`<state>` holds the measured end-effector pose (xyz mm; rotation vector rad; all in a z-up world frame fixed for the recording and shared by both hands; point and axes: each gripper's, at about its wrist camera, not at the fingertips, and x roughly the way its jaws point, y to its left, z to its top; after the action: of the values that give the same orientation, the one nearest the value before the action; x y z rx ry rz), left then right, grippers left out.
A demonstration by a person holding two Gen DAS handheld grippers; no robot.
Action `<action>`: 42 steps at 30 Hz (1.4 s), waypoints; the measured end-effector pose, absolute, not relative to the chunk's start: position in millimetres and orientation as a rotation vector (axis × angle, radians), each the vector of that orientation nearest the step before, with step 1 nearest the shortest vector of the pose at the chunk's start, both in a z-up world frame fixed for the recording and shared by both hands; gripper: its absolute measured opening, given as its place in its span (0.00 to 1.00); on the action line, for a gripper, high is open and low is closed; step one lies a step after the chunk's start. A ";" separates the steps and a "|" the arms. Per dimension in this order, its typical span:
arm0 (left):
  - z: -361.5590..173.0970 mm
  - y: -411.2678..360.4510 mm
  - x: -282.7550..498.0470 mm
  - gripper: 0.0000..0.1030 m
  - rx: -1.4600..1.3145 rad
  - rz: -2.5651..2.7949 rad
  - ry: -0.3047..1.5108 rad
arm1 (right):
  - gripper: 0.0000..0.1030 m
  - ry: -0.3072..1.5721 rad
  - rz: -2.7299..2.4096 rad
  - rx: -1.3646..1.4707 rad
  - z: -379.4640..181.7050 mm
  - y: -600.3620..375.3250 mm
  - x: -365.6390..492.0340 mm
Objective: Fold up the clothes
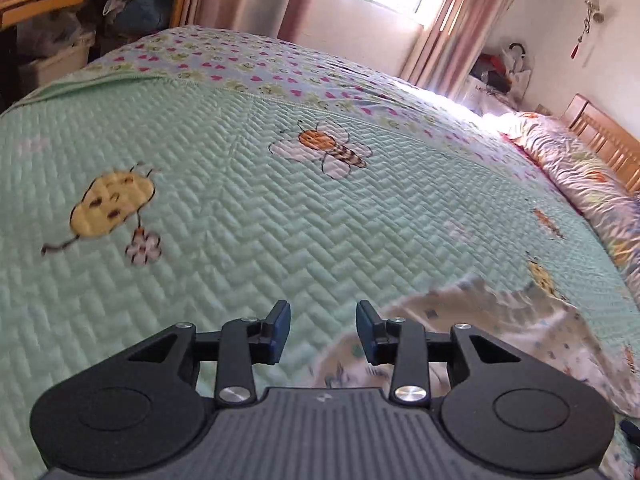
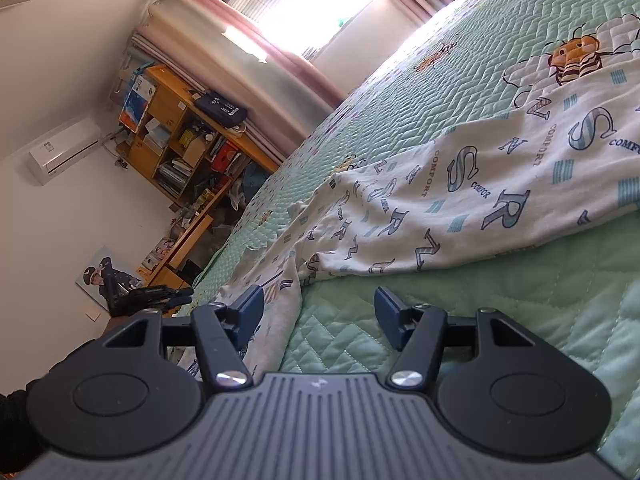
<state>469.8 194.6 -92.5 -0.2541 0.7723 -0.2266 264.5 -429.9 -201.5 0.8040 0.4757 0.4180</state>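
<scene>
I am just getting ready to fold. The white cotton garment with blue-grey letters (image 2: 460,192) lies loose and wrinkled on the green quilted bed cover (image 1: 248,216). My left gripper (image 1: 323,330) is spread wide over the bed, holding nothing. My right gripper (image 2: 319,318) is spread too, right by the cloth's edge. Next I think I must pinch that edge.

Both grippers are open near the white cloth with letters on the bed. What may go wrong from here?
1. The white letter-printed garment lies rumpled, so a fold may trap wrinkles.
2. The right gripper sits over the green quilted bedspread beside the hem; closing might pinch the quilt.
3. The left gripper is open beside the garment, so it may miss its edge.
</scene>
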 end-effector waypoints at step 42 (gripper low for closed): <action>-212.5 174.3 150.1 0.05 -1.123 -0.370 0.946 | 0.04 0.814 0.319 1.031 -199.2 -355.8 105.9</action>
<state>150.1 174.3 -212.5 -1.1229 0.9456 -0.3695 105.9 -355.8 -199.2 1.0314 0.8142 0.3192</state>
